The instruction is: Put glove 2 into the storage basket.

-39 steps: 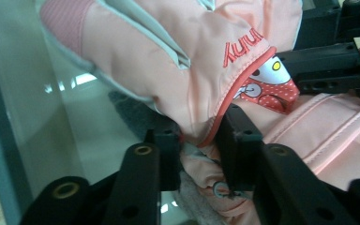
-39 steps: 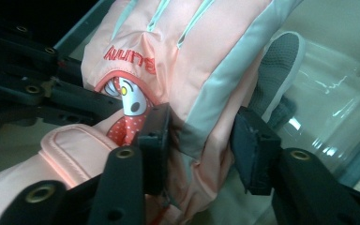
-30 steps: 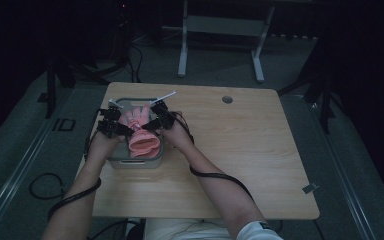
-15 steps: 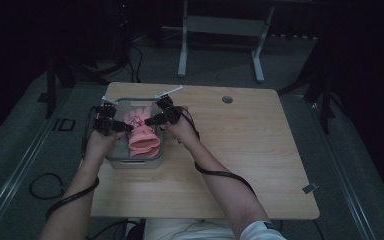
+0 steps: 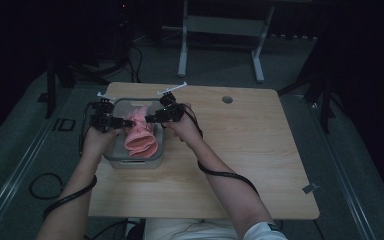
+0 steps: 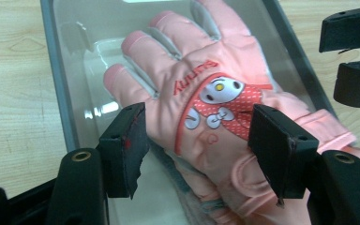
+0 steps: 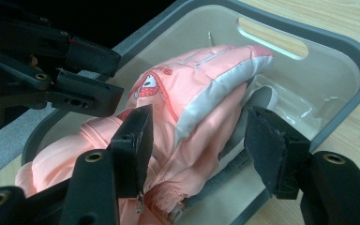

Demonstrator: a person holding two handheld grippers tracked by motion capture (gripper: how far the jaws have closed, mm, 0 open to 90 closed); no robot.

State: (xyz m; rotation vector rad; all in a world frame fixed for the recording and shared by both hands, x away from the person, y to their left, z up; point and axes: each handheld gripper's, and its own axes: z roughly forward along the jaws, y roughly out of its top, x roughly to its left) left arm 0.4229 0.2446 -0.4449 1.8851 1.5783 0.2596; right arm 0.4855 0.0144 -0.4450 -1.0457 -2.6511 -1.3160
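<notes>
Spanning most of the high view, wooden table [image 5: 240, 160] has plenty of bare top to the right of the work and in front of it; left edge runs close beside the bin, so least room there. Grey plastic bin [image 5: 111, 156] sits at the table's left side, rigid walls, a slot handle in one end [image 7: 273, 38]; walls will block any low sideways pull, so judged best to lift things straight up and out. Pink padded glove [image 6: 201, 108] lies in the bin, fingers toward the far end, cuff toward the person and riding up near the rim; what looks like a second pink glove lies under it [image 7: 61, 159]. Judged light, soft, quilted: it will squash and fold under the pads, nothing breakable, fabric not slippery. Best hold judged to be the thick cuff or the palm bulk, not a lone finger. Left gripper [image 6: 194, 140] straddles the glove's wrist area, jaws parted, having just been opening, pads off the fabric. Right gripper [image 7: 197, 140] stands above the glove's side, jaws likewise apart and just been opening, glove between them but not pinched.
</notes>
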